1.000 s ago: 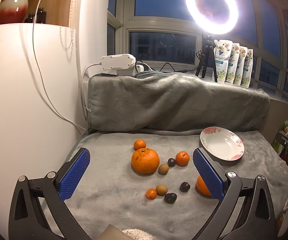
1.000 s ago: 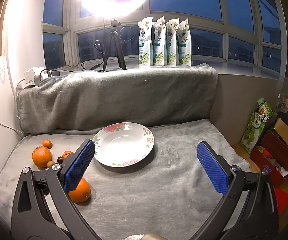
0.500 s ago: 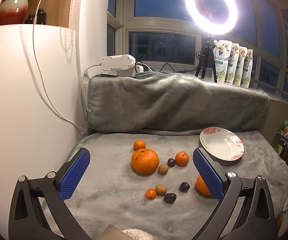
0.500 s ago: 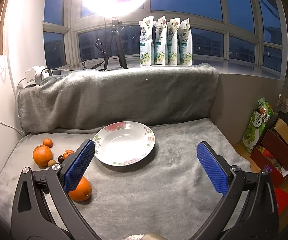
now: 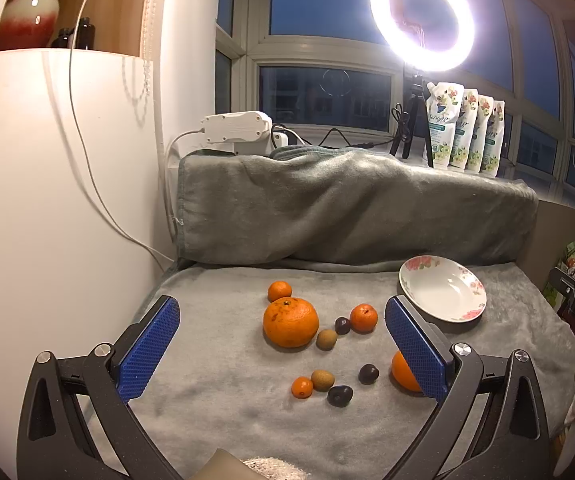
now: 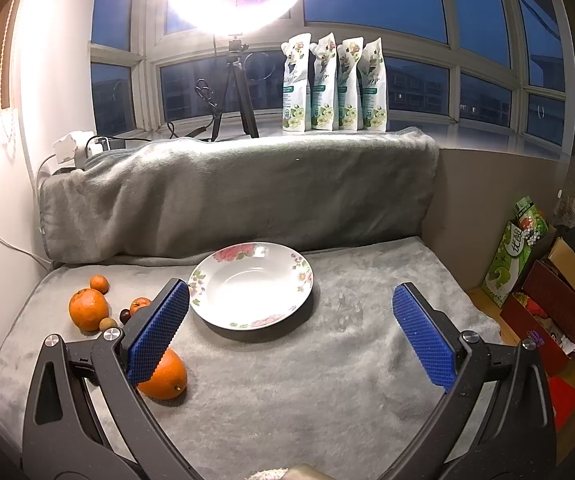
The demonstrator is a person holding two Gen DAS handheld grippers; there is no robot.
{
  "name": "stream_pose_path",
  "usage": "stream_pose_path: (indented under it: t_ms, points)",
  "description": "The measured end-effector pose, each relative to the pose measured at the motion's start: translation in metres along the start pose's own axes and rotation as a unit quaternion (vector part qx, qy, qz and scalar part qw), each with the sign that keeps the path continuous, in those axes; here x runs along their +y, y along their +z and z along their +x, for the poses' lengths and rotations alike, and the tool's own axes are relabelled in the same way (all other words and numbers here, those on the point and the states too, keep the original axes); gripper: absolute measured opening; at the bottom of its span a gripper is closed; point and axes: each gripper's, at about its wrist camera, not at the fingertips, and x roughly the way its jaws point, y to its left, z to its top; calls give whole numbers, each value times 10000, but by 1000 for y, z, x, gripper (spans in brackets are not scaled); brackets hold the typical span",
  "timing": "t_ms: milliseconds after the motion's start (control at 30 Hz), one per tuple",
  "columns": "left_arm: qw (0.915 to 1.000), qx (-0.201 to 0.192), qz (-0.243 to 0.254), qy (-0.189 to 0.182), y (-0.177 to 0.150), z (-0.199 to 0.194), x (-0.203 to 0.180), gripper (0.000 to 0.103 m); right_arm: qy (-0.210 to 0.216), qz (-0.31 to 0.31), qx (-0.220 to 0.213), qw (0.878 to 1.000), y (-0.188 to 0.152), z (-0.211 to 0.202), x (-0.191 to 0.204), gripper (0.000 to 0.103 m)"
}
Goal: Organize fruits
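Round fruits [image 5: 290,322] on plush blanket [image 5: 215,364]

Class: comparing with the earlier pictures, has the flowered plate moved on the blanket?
No. The plate keeps its place below the folded grey blanket.

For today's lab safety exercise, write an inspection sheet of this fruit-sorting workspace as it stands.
Surface: grey blanket, fruit scattered at its left.
Job's things: floral plate empty; large orange, loose orange, small fruits nearby.
Clutter: four pouches on the sill.
Grippers: left hand-held gripper and right hand-held gripper open, holding nothing.
Cables: white cord down the wall.
Surroundings: ring light, boxes at right.
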Motion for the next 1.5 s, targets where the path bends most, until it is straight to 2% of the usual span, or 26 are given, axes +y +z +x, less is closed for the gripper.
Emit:
stream_pose_path:
  t_ms: [1167, 1333, 1500]
  points:
    - [10000, 54, -11, -19, -5, 1, 0, 102, 9, -2, 60, 10000, -5, 3, 4, 103]
    - [9997, 215, -27, -128, -11, 10, 1, 102, 102, 27, 177, 9998, -10, 7, 6, 103]
    - [9980, 537, -142, -305, -27, 26, 3, 102, 372, 31, 348, 9987, -13, 15, 6, 103]
